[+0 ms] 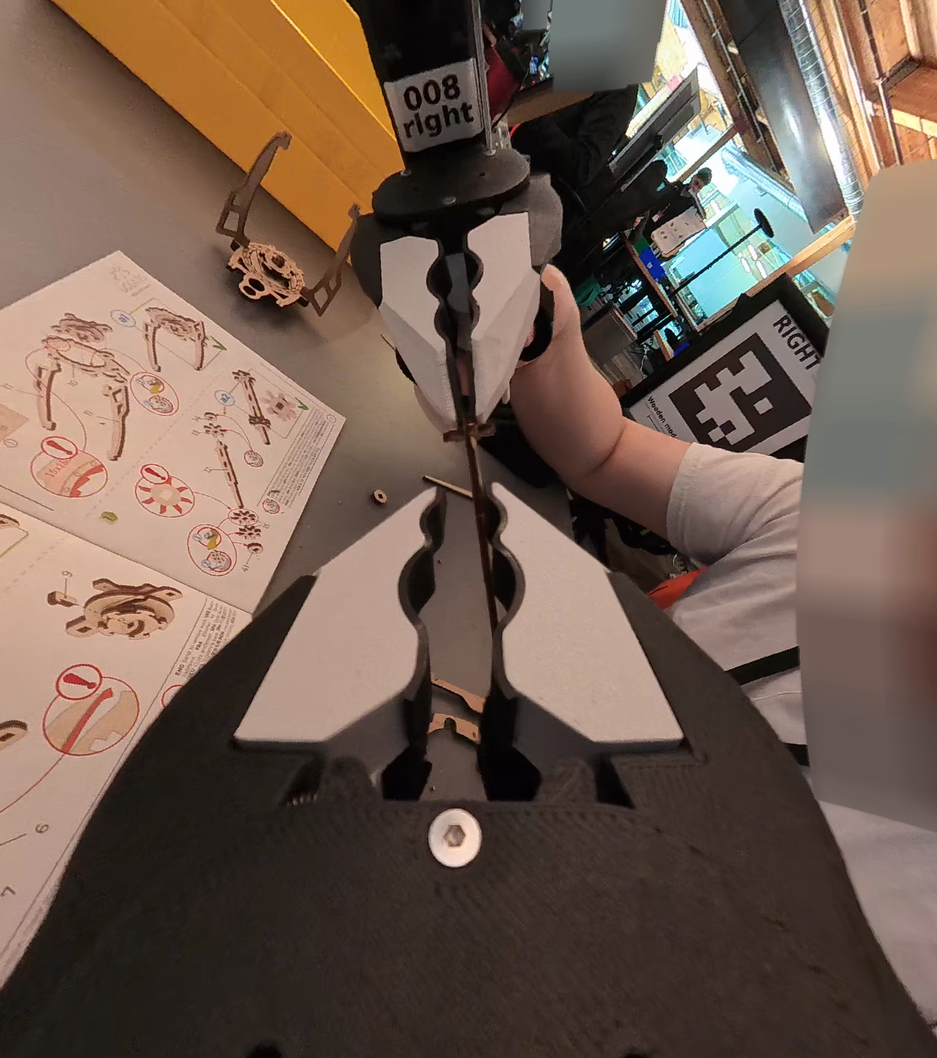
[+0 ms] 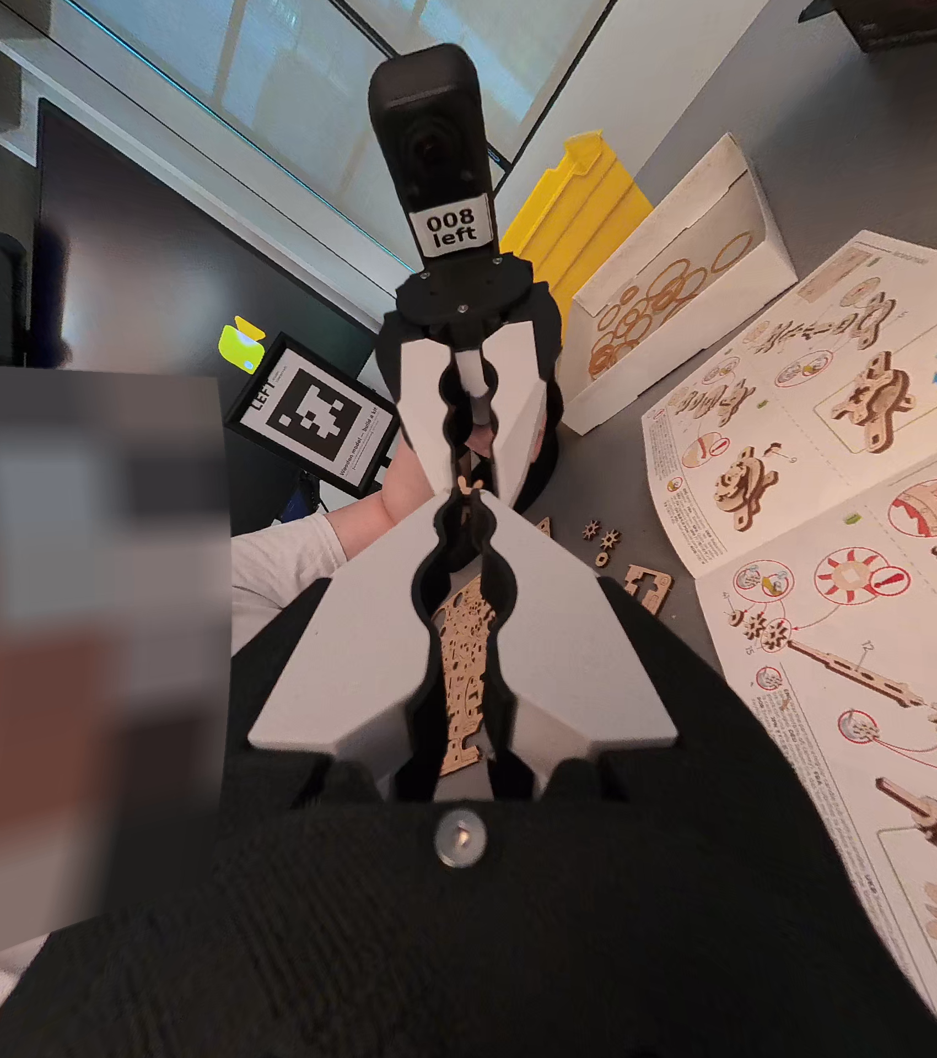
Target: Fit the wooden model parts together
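A: Left wrist view: left gripper (image 1: 469,504) has its jaws narrow, with a thin dark wooden rod (image 1: 483,549) running along the gap against the right-hand finger. Clamped or just resting, cannot tell from here.

B: Right gripper (image 1: 463,421) comes in from the far side, tip to tip. Jaws pinched nearly shut on a small cross-shaped wooden piece (image 1: 469,430) sitting on the rod's far end.

A: So one holds the rod steady, the other pushes the piece along it. Likely why they face each other in line.

B: Agreed. In the right wrist view the right gripper (image 2: 469,501) looks closed at the tips, and a flat pale fretwork part (image 2: 463,681) shows through the gap nearer the camera. Held, or lying on the table beneath, cannot tell.

A: The left gripper (image 2: 469,486) there meets it, a small pale bit between the tips.

B: Table (image 1: 111,189) holds the rest: instruction sheet (image 1: 128,412) at left, half-built model (image 1: 271,275) with curved legs far left, near the yellow bin (image 1: 260,86).

A: Loose small gears (image 2: 601,535) and a white box of rings (image 2: 666,303) on the right. Spare parts kept within reach.
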Action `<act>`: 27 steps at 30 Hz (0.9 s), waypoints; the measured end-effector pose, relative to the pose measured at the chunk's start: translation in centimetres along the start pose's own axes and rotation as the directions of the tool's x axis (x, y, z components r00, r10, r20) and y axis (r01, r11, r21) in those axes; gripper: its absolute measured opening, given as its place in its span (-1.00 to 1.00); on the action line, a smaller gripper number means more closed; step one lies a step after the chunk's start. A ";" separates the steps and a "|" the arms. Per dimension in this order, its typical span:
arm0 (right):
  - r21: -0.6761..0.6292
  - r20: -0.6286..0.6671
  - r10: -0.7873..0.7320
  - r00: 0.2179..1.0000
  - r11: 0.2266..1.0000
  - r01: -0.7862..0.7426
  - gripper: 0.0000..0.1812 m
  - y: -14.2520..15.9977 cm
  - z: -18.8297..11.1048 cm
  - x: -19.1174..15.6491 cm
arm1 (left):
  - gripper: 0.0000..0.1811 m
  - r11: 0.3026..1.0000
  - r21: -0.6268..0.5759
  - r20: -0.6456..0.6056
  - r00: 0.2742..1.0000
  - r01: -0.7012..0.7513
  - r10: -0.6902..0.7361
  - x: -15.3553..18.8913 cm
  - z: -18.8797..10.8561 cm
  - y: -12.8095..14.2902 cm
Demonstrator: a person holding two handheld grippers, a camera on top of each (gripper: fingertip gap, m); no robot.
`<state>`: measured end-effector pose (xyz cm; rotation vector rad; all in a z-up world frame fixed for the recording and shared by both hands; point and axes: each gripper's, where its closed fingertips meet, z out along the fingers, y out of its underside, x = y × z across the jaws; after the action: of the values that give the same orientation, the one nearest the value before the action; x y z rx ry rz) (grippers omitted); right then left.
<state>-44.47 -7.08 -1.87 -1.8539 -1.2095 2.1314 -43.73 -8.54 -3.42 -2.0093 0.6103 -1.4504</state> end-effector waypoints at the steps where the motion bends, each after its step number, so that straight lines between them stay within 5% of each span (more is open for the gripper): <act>1: -0.003 -0.008 -0.006 1.000 1.000 0.006 -1.00 0.0 0.0 0.1 | -0.91 1.000 -0.007 -0.004 1.000 -0.004 0.004 0.1 0.1 0.1; 27: -0.053 0.007 -0.177 0.984 0.983 0.177 -0.99 0.3 0.2 -0.8 | -1.00 0.999 -0.027 -0.031 0.999 -0.040 0.040 0.9 0.8 0.5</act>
<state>-44.26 -7.81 -1.41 -1.6919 -1.3875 2.0272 -42.68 -9.35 -3.32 -1.9880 0.6828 -1.4583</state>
